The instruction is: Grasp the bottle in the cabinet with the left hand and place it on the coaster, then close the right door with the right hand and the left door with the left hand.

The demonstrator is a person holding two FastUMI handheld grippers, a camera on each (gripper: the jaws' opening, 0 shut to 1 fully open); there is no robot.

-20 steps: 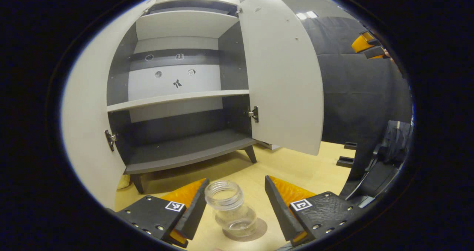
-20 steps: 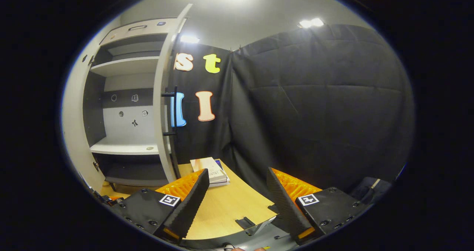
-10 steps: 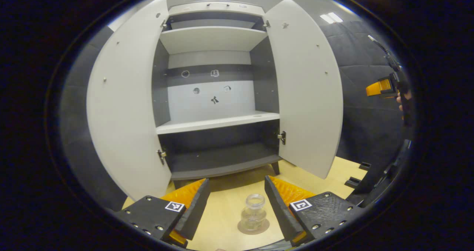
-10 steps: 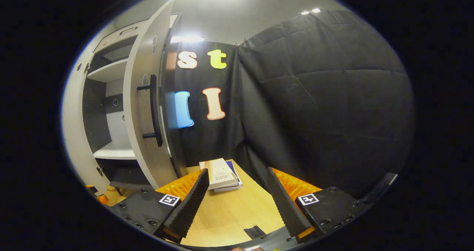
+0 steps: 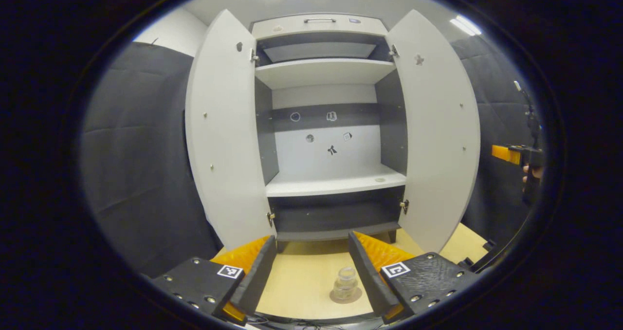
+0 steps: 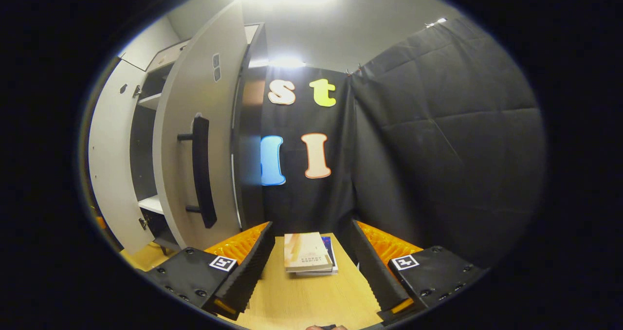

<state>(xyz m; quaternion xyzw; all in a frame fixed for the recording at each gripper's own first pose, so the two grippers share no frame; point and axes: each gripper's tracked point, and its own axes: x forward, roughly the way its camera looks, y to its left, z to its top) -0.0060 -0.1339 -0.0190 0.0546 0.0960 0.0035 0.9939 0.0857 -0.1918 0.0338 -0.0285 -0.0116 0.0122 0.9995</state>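
A: Left gripper view: we see the bottle [image 5: 345, 284] on its coaster [image 5: 346, 296], left gripper [image 5: 310, 271] jaws spread, backed off since earlier.

B: Right gripper view: we see the right door [image 6: 194, 140] handle [image 6: 203, 172], closer now; right gripper [image 6: 311, 266] jaws spread, empty.

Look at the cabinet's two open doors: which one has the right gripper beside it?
The right door: the right gripper hangs just beyond its outer edge, and that gripper's own view faces its black handle. The left door has nothing near it.

Clear glass bottle [image 5: 345, 283]; matt grey cabinet [image 5: 326, 125] panels; pale wood-grain table [image 5: 302, 286]; black cloth wall [image 6: 438, 150]
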